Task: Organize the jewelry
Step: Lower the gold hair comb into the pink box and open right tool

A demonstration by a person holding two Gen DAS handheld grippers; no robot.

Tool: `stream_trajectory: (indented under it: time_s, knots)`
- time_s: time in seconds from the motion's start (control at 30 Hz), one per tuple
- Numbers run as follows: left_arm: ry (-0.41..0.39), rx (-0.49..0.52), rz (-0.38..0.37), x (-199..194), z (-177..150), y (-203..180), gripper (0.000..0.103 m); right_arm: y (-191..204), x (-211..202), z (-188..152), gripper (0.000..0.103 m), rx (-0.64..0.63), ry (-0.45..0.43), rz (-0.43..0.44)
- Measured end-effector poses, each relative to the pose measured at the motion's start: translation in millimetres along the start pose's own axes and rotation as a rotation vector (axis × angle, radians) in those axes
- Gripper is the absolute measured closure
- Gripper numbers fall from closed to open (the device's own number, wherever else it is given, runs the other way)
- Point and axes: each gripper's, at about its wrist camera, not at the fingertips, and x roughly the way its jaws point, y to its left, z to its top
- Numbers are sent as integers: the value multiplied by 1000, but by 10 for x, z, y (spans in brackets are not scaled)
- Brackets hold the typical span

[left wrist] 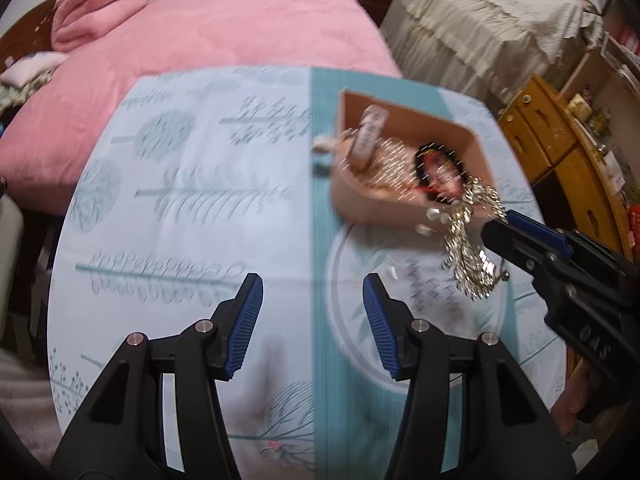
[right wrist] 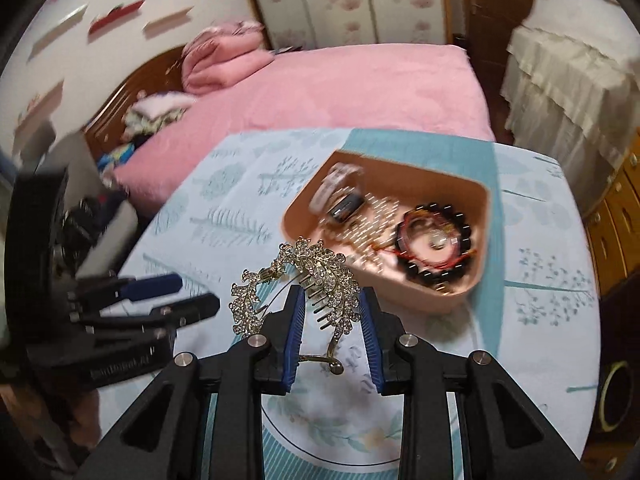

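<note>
A person's right gripper (right wrist: 331, 322) clamps a gold, rhinestone-studded hair comb (right wrist: 304, 280) between its blue pads (right wrist: 294, 332), holding it above a table covered by a pale blue leaf-print cloth (left wrist: 180, 184). The comb's leaf-shaped sprays fan out above the fingertips, its teeth showing between the jaws. Seen from the left wrist camera, the same piece dangles off the tip of the right gripper (left wrist: 498, 226), hanging just in front of the near wall of a pink open-topped box (left wrist: 400, 196) — whether it touches the box cannot be told through the blur.

The box (right wrist: 478, 240) sits toward the far right corner of the table, on a teal band of the cloth. Inside lie a black bead bracelet (right wrist: 436, 240) at the right end, a loose spread of small gold pieces (right wrist: 372, 228) in the middle and a dark clip-like item (right wrist: 344, 206) toward the left end.

The left gripper (left wrist: 313, 292) hovers with its fingers spread wide and nothing between them, over the near middle of the table. A pink bed (right wrist: 340, 88) stands beyond the far edge.
</note>
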Motion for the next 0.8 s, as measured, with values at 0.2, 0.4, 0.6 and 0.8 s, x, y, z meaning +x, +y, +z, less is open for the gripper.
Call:
stream_trajectory:
  time_s: [0.2,0.4,0.6,0.8]
  knots:
    - [-74,32,-22,-107,329,-183,54,-339,-111,353,76,135,-36,-24]
    - [-87,2,-53,-67,635,-196,51,-527,-20,674,75,197,-38,-72]
    - [-95,0,-21,56,705,-158,43,-649,373,793,75,257,26,-91]
    - [-52,15,8,241,588,-82,41,-748,750,699,75,280,79,-114]
